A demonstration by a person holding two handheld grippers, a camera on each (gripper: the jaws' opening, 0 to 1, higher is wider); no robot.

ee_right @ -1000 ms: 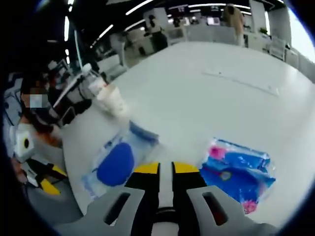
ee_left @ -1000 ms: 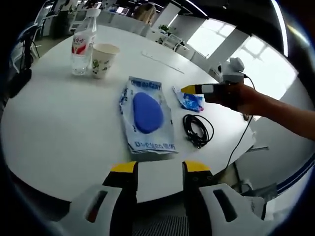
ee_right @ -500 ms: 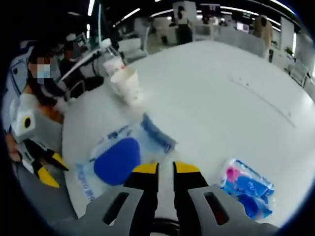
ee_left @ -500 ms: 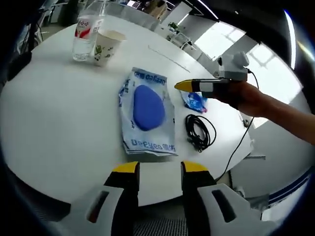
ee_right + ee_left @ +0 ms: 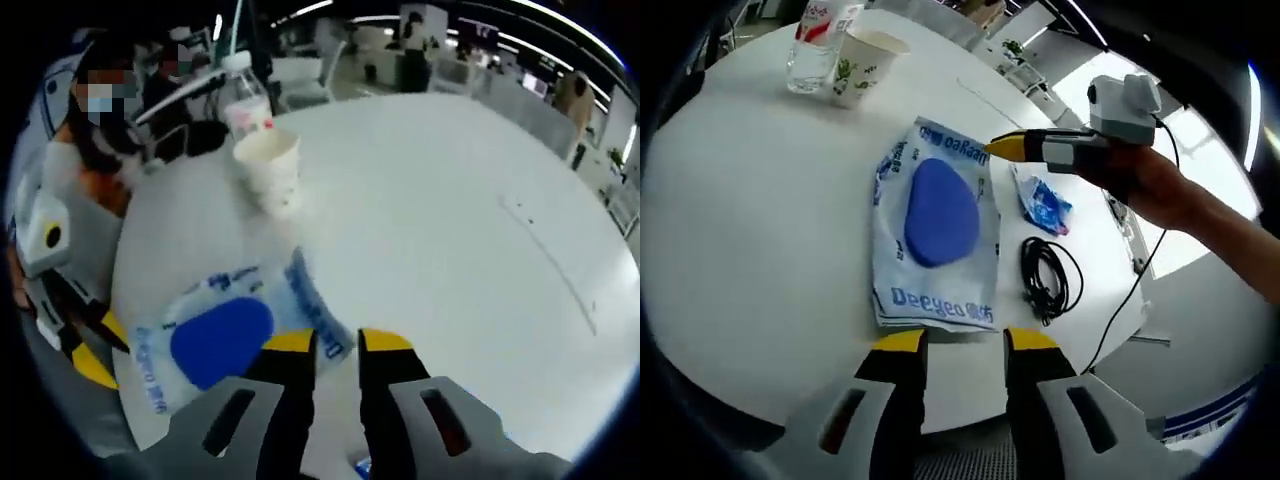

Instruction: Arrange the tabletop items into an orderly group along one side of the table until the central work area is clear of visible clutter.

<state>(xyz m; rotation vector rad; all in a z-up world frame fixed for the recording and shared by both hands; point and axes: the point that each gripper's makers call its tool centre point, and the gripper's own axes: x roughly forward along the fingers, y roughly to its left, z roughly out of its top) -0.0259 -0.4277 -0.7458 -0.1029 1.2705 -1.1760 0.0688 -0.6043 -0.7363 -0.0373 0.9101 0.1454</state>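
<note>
Right gripper [image 5: 335, 340] lines up on the blue packet [image 5: 225, 335] corner — fingers narrow, empty. Left gripper [image 5: 965, 345] idle, fingers apart. Next: grip and drag toward the cup [image 5: 268, 165].

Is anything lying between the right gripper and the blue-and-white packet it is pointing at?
Nothing visible does. The right gripper sits at the corner of the packet, with bare white table around it. The paper cup and bottle stand well beyond.
</note>
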